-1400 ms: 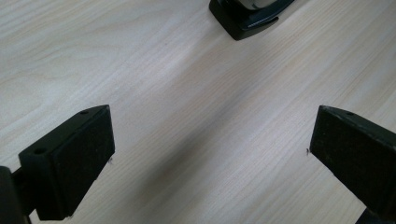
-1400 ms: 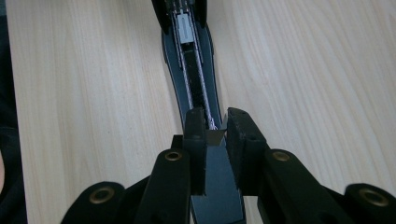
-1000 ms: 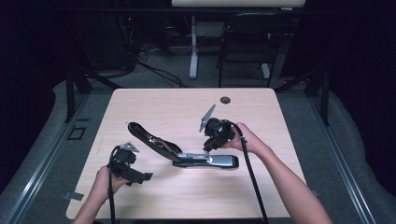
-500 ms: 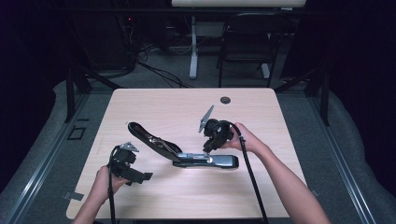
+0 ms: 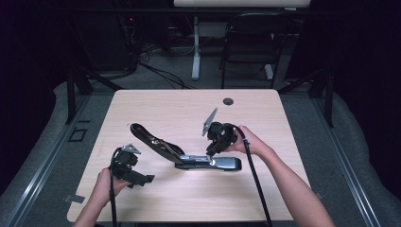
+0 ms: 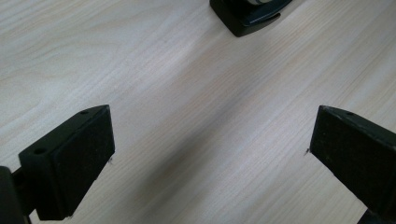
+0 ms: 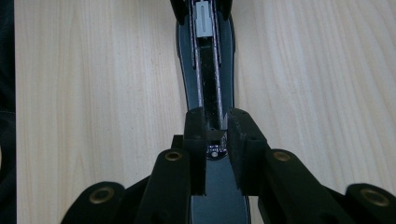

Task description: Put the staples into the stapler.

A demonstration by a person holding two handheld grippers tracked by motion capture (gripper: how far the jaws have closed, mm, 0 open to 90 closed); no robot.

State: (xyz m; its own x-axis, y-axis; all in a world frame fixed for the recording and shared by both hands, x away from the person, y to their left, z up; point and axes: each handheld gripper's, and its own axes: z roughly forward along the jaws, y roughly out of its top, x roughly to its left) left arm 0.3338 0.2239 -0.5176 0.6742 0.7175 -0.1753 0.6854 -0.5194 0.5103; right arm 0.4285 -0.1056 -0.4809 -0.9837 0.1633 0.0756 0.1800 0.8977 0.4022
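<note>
Black stapler (image 5: 189,153) lies opened out near middle of wooden table (image 5: 265,118), lid arm (image 5: 151,139) swung up and back toward left, base (image 5: 222,163) flat. Right gripper (image 5: 211,150) down on base; jaws nearly together, pads clamped on narrow staple channel (image 7: 208,100). Left gripper (image 5: 142,179) left of stapler, well apart, jaws spread wide over bare wood, nothing between.

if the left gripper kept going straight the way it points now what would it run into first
Most likely the bare table: the left gripper has its jaws wide open, tilted down at the wood with nothing between them. The black end of the opened stapler lies farther ahead, though depth there is hard to judge.
</note>
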